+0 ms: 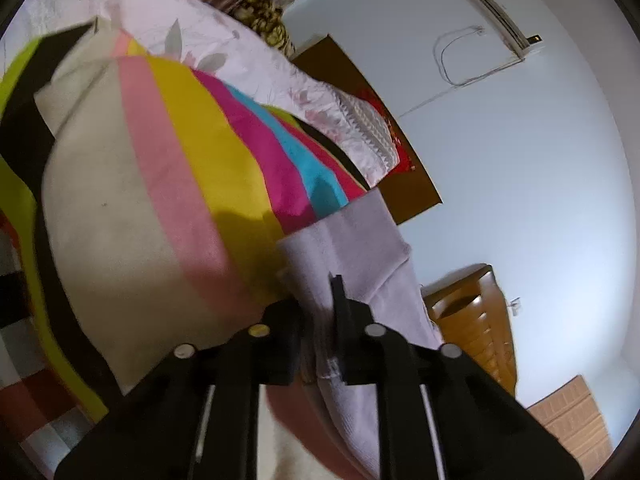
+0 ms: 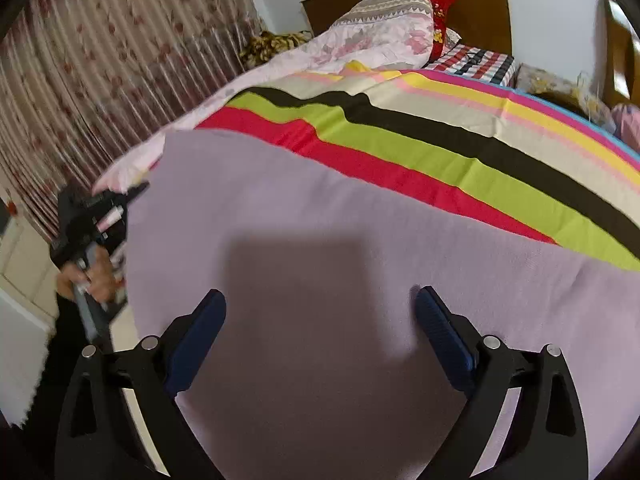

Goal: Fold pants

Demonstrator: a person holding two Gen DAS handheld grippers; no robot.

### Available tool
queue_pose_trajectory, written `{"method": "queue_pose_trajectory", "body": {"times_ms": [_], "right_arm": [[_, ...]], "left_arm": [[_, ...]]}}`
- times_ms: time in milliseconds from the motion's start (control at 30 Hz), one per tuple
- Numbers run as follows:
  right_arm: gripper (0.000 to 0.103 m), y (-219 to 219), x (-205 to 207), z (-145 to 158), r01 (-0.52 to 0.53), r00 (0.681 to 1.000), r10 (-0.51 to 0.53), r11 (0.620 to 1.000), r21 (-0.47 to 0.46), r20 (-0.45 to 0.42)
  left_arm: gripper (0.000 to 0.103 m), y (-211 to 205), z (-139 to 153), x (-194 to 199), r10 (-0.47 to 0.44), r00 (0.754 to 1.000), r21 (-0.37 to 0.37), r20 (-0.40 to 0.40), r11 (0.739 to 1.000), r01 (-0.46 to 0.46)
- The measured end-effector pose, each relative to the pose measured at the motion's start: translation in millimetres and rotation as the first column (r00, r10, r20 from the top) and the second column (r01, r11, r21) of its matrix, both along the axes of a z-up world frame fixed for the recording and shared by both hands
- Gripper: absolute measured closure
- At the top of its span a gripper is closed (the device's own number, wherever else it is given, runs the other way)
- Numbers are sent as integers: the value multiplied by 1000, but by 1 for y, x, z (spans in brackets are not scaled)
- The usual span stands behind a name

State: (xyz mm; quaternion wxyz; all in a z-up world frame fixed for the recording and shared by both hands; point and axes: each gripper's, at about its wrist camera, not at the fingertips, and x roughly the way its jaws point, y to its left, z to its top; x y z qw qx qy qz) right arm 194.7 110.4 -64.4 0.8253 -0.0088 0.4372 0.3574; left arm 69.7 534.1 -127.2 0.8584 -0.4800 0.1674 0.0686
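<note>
One pair of lilac pants point(image 2: 320, 240) lies spread flat on the striped bedsheet point(image 2: 440, 148) at the bed's near edge. Left gripper point(image 1: 320, 316): jaws clamped on a pants edge. Right gripper point(image 2: 320, 336): jaws apart above the fabric, gripping nothing. One floral quilt point(image 2: 360, 40) lies beyond, beside one headboard point(image 2: 480, 8).

One pair of lilac pants point(image 2: 320, 240), two grippers, one striped sheet point(image 2: 440, 140), one air conditioner point(image 1: 500, 12).
</note>
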Motion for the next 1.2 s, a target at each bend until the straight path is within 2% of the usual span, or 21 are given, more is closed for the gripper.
{"method": "queue_pose_trajectory", "body": {"times_ms": [133, 267, 333, 367, 400, 433, 500, 533, 633, 700, 733, 767, 800, 833, 867, 900, 967, 1033, 1067, 1133, 1200], "right_arm": [[9, 2, -2, 0, 0, 1000, 0, 1000, -5, -1], [9, 8, -7, 2, 0, 1000, 2, 998, -58, 30], [18, -17, -11, 12, 75, 996, -77, 996, 50, 43], [18, -37, -15, 19, 135, 989, -141, 984, 119, 42], [18, -59, -21, 28, 188, 979, -199, 964, 187, 38], [17, -93, -34, 42, 243, 963, -266, 930, 274, 51], [17, -135, -51, 62, 292, 936, -340, 898, 329, 98], [17, -163, -63, 75, 333, 908, -397, 879, 342, 135], [15, -240, -99, 107, 454, 803, -555, 805, 381, 217], [13, -288, -126, 120, 522, 735, -635, 754, 399, 239], [13, -302, -134, 122, 543, 719, -652, 743, 392, 239], [13, -315, -142, 122, 565, 705, -667, 734, 377, 242], [13, -325, -149, 120, 582, 694, -675, 730, 357, 249], [13, -333, -157, 114, 594, 694, -673, 736, 325, 255], [13, -338, -160, 106, 598, 707, -663, 746, 292, 245], [13, -339, -162, 98, 596, 724, -652, 756, 270, 225], [13, -330, -157, 77, 570, 782, -606, 791, 225, 150], [15, -313, -147, 54, 524, 836, -545, 826, 209, 57], [18, -308, -147, 45, 500, 857, -515, 836, 225, 14], [27, -288, -139, 29, 436, 899, -424, 851, 292, -109], [30, -265, -131, 20, 384, 922, -342, 873, 301, -183]], "left_arm": [[93, -22, 41, 0, 66, 998, 163, -2, 985, -65], [93, -75, 116, 1, 43, 997, 362, 64, 930, -63], [93, -112, 156, 5, -31, 995, 463, 91, 886, -14], [93, -144, 181, 6, -97, 990, 533, 101, 846, 29], [93, -165, 192, 3, -137, 985, 571, 103, 819, 55], [93, -189, 204, 3, -184, 978, 610, 101, 788, 85], [93, -252, 220, 3, -303, 950, 689, 80, 705, 167], [93, -293, 222, 2, -371, 927, 736, 58, 643, 211], [93, -377, 195, 9, -506, 862, 768, -40, 537, 350], [87, -434, 151, 21, -610, 770, 723, -187, 446, 528], [80, -456, 128, 26, -653, 710, 686, -263, 391, 614], [79, -479, 98, 30, -695, 627, 637, -352, 313, 704], [74, -492, 79, 30, -705, 582, 612, -406, 263, 746], [68, -500, 67, 26, -703, 567, 609, -430, 238, 757], [54, -494, 68, 21, -712, 580, 625, -395, 255, 738], [32, -486, 74, 14, -723, 596, 638, -348, 283, 716], [5, -453, 96, -7, -727, 663, 669, -180, 404, 624], [1, -410, 112, -24, -677, 734, 661, -59, 524, 537], [1, -396, 113, -26, -649, 759, 649, -58, 553, 522], [2, -355, 107, -30, -526, 846, 625, -90, 632, 459], [2, -325, 95, -33, -436, 891, 604, -126, 679, 418]]}}
